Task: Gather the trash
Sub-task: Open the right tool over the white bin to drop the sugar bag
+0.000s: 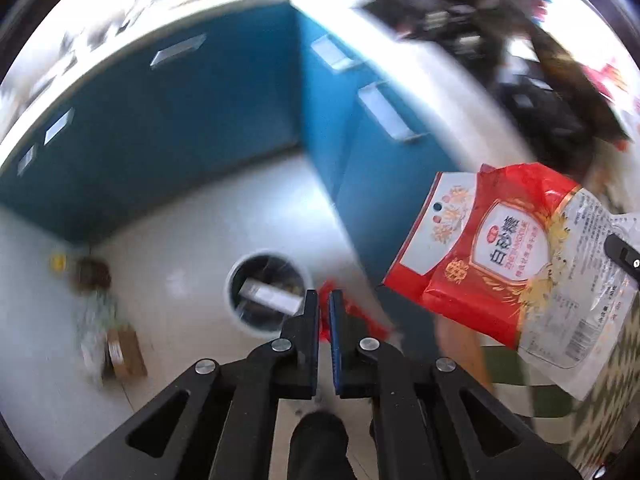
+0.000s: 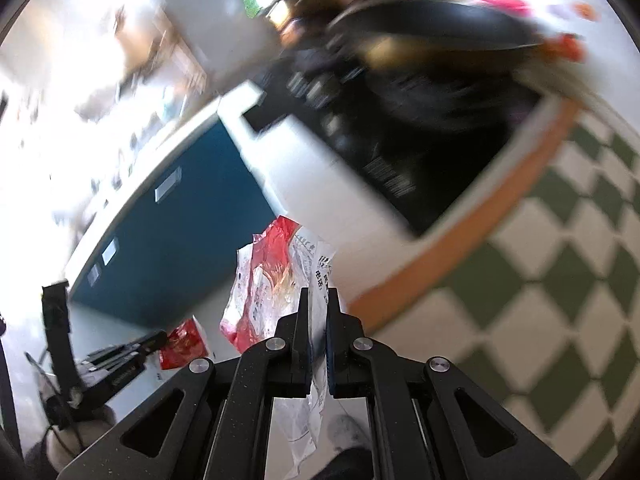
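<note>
While both views were badly blurred, we could still record the main items. We used the bin (image 1: 267, 290) on the pale floor (image 1: 192, 240) as our reference: a round, white-rimmed container with a pale flat object and other contents inside, which we could not identify.

The left gripper (image 1: 324, 300) hung above the bin's right rim, its jaws nearly together, and a small red wrapper (image 1: 356, 316) was pinched between the tips; the right-wrist view showed the same wrapper (image 2: 182, 344) at the end of that tool.

The right gripper (image 2: 318, 300) was clamped on the clear end of a red and white bag (image 2: 272, 268). In the left-wrist view that bag (image 1: 512, 256) hung in the air to the right of the bin and higher in frame, well apart from it, printed face toward the camera.

Behind the bin ran blue cabinets (image 1: 192, 120) under a white counter (image 1: 420, 48). To the bin's left, against the cabinet base, lay a cardboard box (image 1: 124, 350) and blurred litter we could not make out. A green-and-white checked cloth (image 2: 560, 280) appeared at right.
</note>
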Demonstrator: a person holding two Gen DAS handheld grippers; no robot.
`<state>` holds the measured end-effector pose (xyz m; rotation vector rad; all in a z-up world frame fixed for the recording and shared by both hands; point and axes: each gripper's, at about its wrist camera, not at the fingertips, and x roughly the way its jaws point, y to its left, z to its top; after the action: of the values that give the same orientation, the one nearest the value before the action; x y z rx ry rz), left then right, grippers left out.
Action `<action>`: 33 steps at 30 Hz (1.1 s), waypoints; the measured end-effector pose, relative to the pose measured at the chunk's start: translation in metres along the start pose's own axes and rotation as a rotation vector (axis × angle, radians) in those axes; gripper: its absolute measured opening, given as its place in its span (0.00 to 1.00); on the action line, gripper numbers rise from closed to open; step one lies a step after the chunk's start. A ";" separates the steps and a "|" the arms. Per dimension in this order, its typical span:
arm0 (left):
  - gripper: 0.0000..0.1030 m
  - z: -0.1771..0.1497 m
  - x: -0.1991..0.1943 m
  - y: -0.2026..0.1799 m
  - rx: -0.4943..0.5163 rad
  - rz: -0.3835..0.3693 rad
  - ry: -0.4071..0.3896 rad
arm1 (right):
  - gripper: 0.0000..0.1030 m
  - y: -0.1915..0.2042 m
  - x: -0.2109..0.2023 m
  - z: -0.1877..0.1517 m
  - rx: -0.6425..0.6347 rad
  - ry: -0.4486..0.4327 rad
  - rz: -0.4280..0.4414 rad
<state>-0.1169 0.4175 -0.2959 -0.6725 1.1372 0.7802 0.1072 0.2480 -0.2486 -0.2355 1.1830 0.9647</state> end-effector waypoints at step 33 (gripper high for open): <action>0.42 -0.106 0.424 0.269 -0.374 0.160 0.173 | 0.59 0.155 0.610 -0.198 -0.769 0.375 -0.238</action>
<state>-0.2993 0.5674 -0.7514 -0.9840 1.2240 1.1036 -0.1108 0.5292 -0.8038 -1.1860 1.0327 1.1560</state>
